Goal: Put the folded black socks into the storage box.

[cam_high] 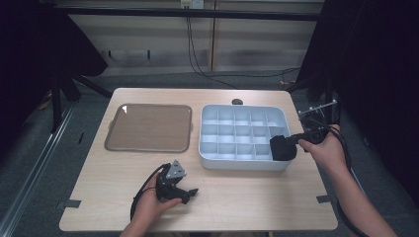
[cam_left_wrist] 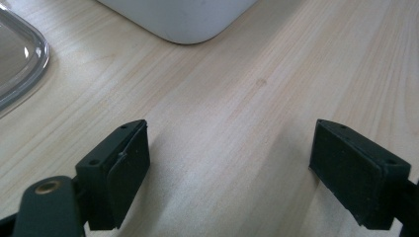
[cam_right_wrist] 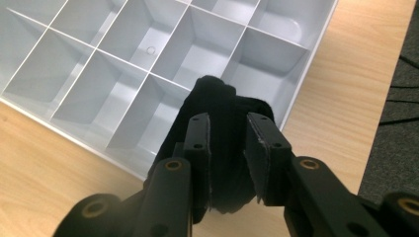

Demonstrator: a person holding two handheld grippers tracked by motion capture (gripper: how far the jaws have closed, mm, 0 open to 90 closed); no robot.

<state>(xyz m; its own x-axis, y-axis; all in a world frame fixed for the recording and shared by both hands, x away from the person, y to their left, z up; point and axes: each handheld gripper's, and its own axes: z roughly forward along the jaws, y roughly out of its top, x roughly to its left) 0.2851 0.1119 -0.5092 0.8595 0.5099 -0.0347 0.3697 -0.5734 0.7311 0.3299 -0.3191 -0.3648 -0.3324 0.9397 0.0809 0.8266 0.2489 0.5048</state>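
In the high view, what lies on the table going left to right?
Clear tray → left gripper → white divided box → black bundle in the right gripper's jaws, at the box's right end.

Soft, even light falls from overhead on the pale wooden table [cam_high: 237, 197], while the room around it sinks into near-black at both sides of the high view, which looks slightly soft and low in detail. In the left gripper view the wood grain is sharp, faint shadows spread beneath the dark jaws, and a small white glare sits on the clear tray [cam_left_wrist: 20, 59] at the left edge. In the right gripper view the white divided box [cam_right_wrist: 123, 59] is evenly lit with gentle grey shading in its compartments, and the black cloth [cam_right_wrist: 222, 128] shows almost no surface detail.
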